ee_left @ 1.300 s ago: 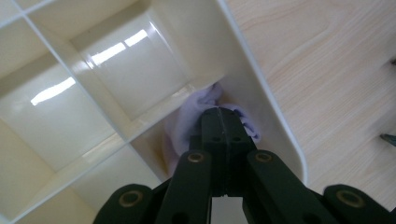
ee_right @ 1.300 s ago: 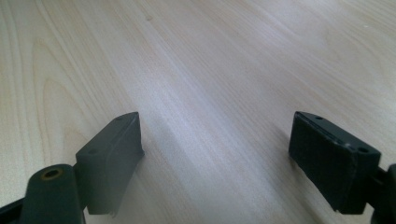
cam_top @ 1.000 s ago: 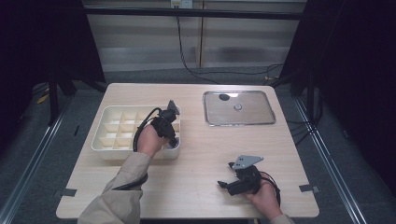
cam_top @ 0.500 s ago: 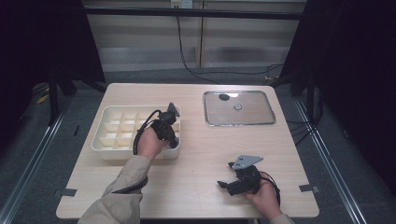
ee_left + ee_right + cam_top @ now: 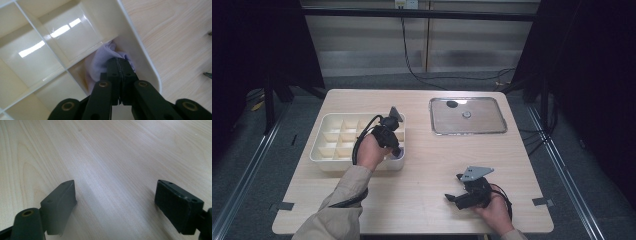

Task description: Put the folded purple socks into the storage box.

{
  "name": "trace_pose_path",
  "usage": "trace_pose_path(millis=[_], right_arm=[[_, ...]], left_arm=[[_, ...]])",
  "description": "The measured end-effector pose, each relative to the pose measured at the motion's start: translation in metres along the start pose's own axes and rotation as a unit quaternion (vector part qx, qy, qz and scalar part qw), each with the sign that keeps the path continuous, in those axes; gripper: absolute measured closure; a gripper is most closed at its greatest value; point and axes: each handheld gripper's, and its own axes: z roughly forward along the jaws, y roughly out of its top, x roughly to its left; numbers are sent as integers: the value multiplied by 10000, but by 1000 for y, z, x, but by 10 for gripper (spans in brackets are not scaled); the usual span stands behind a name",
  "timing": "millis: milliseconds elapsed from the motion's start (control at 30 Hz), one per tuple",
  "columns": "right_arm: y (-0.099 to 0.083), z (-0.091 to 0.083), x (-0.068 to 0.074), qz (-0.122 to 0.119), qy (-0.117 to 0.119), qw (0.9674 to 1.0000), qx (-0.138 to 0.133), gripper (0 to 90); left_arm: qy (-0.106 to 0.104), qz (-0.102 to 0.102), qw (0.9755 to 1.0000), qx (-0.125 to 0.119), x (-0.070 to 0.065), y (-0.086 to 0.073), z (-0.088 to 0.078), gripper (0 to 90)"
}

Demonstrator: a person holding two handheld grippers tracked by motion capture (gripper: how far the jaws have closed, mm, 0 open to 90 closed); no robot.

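The left gripper (image 5: 120, 65) has its jaws together, pinched on a fold of a pale lilac cloth (image 5: 100, 63) that lies bunched in the corner compartment of a cream divider tray (image 5: 146, 62). From these pictures the step in hand looks like lifting the cloth out of that cell, or seating it there; either way the grip deserves care. Only a thin fold sits between the jaws, so a straight vertical pull, clear of the cell walls, is the safer path: dragging sideways would likely snag the cloth on the divider or tip the light tray. If the fold slips, it is better to reopen and bite deeper into the bunch than to tug.

The cloth lies directly under and around the jaw tips, most of it spreading away from them toward the inner divider, pressed against the tray's outer wall on the other side. In the high view that cell is the near right corner of the tray (image 5: 324, 150), just beside the left hand (image 5: 371, 150).

The right gripper (image 5: 117, 205) rests with its jaws wide apart over bare worktop (image 5: 112, 152), nothing between them, well apart from the tray. A metal baking tray (image 5: 468, 116) lies at the far right of the worktop.
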Motion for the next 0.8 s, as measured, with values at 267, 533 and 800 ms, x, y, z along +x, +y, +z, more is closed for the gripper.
trace_pose_path(millis=[267, 533, 800], right_arm=[[0, 0, 0, -12, -1, 10000, -11, 167], [0, 0, 0, -22, -8, 10000, -16, 167], [0, 0, 0, -22, -8, 10000, -15, 167]], left_arm=[[66, -15, 9999, -73, -1, 2, -10, 794], [151, 13, 9998, -131, 0, 1, -18, 681], [253, 34, 9996, -134, 0, -1, -22, 579]])
